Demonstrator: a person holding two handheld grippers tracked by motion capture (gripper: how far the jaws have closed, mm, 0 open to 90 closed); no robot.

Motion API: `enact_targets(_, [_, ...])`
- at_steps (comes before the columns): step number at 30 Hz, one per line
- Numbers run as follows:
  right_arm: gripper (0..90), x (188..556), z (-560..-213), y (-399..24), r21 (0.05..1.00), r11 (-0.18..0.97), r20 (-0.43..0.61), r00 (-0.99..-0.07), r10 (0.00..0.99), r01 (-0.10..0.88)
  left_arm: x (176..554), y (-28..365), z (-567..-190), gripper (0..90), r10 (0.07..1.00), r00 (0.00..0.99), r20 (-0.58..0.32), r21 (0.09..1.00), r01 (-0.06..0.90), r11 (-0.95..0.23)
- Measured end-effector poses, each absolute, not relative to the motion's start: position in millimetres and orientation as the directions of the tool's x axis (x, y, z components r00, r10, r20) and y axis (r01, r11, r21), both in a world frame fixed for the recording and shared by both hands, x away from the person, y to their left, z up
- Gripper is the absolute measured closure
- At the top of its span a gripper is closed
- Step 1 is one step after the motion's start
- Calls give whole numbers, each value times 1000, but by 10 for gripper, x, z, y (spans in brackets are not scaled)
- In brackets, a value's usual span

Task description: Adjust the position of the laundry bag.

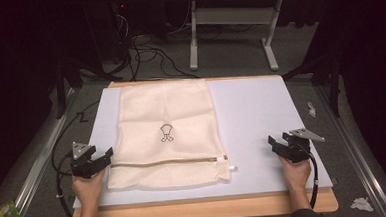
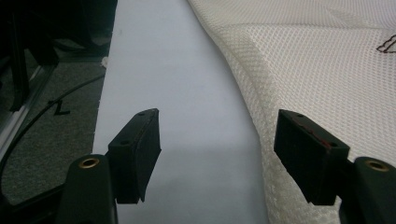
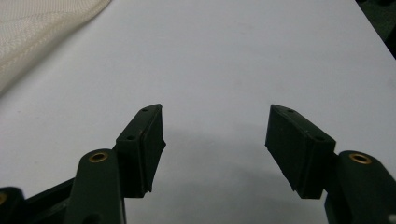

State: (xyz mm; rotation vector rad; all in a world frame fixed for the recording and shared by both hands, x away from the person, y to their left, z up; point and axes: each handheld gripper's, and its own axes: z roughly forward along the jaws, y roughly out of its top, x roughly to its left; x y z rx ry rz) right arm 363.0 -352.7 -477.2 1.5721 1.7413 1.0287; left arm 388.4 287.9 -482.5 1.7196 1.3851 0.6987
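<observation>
Overhead, mesh bag (image 1: 167, 135) lies flat on the counter (image 1: 261, 115), zipper nearest me; left claw (image 1: 105, 156) and right claw (image 1: 274, 142) flank it, both wide, empty. Left gripper view: I sit at the bag's edge, probably staged to grab it. Right gripper view: bare counter ahead.

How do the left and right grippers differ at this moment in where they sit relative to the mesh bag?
The left gripper sits right at the mesh bag's left edge; the right gripper rests well off its right side on bare white mat.
In the left gripper view the bag's edge lies between the jaws; in the right gripper view the jaws frame bare mat, the bag off in a corner.
Both are open and hold nothing.
</observation>
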Motion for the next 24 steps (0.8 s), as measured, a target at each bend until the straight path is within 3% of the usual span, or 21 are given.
enact_targets(24, [364, 3630, -4770, -3521, 837, 10, 73, -130, 989, 547, 3879, 2871, -4825, 346, 963, 262, -54, 852, 515, -92])
